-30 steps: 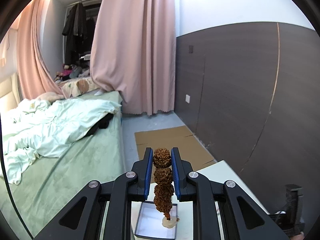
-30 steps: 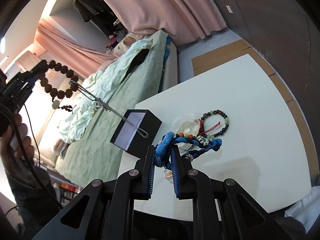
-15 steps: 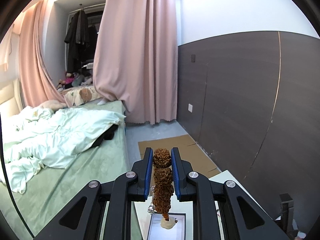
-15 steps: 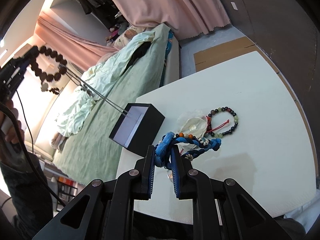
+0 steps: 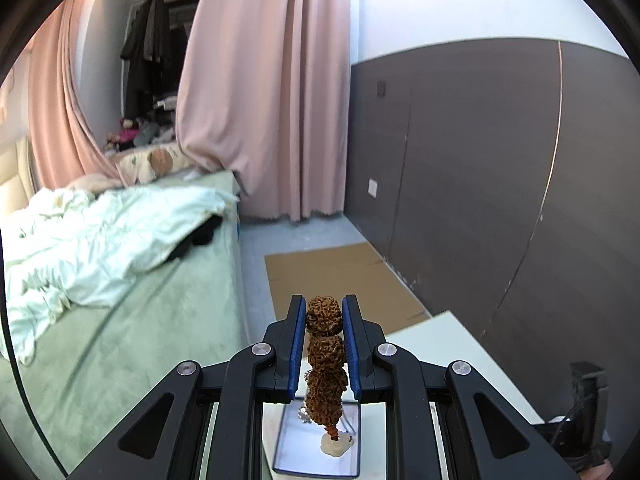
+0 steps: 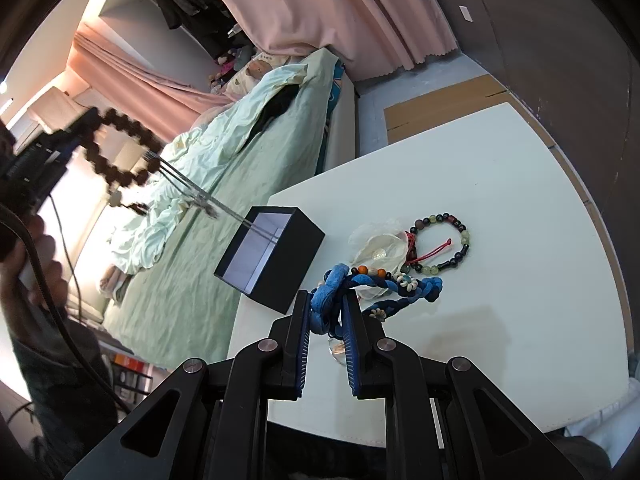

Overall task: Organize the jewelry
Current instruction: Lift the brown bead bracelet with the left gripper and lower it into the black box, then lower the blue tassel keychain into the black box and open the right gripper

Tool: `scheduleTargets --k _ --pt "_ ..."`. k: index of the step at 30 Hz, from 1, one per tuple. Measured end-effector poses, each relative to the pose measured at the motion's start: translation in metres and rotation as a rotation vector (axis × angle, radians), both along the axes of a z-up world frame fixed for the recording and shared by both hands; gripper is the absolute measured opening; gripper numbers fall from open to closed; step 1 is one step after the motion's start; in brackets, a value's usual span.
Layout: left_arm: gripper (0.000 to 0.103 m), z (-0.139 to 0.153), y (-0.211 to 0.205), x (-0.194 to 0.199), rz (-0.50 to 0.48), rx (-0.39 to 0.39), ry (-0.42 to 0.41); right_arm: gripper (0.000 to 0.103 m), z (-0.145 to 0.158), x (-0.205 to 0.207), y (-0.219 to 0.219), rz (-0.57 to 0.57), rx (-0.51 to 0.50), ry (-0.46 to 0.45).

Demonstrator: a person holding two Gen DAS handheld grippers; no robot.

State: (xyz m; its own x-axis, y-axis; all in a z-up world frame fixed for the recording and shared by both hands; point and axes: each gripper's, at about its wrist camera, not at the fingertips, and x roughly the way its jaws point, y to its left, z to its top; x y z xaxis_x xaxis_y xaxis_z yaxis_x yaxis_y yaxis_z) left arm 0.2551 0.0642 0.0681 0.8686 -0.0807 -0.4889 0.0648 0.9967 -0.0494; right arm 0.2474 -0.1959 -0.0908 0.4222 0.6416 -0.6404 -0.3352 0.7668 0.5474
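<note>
Left wrist view: the left gripper (image 5: 324, 320) pinches a brown seed-bead bracelet (image 5: 323, 364) between its blue pads. The loop hangs straight down, its pale pendant (image 5: 335, 446) dangling directly above the open black box (image 5: 320, 446) on the white table (image 5: 444, 344). The coming move probably turns on that vertical line: bracelet above, box mouth below. No writing is readable.

Right wrist view: the right gripper (image 6: 325, 312) is clamped on a blue braided cord bracelet (image 6: 380, 288) lying across the table, its length running rightward from the jaws. A multicoloured bead bracelet (image 6: 440, 244) lies beyond. The box (image 6: 272, 260) stands up-left, with the seed-bead loop (image 6: 120, 148) held well above it. No labels are legible.
</note>
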Motion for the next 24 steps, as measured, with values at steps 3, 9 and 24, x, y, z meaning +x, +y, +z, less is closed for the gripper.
scheduleTargets --k 3,9,24 --pt "0.020 -0.023 -0.001 0.008 -0.004 -0.020 0.043 0.017 -0.001 0.000 0.001 0.002 -0.001 -0.002" --pt "0.020 -0.066 0.002 0.021 -0.011 -0.063 0.125 0.017 0.000 0.002 0.001 0.008 0.003 0.000" --pt "0.065 -0.094 0.056 0.000 0.039 -0.211 0.113 0.017 0.014 0.036 0.074 0.153 -0.053 -0.018"
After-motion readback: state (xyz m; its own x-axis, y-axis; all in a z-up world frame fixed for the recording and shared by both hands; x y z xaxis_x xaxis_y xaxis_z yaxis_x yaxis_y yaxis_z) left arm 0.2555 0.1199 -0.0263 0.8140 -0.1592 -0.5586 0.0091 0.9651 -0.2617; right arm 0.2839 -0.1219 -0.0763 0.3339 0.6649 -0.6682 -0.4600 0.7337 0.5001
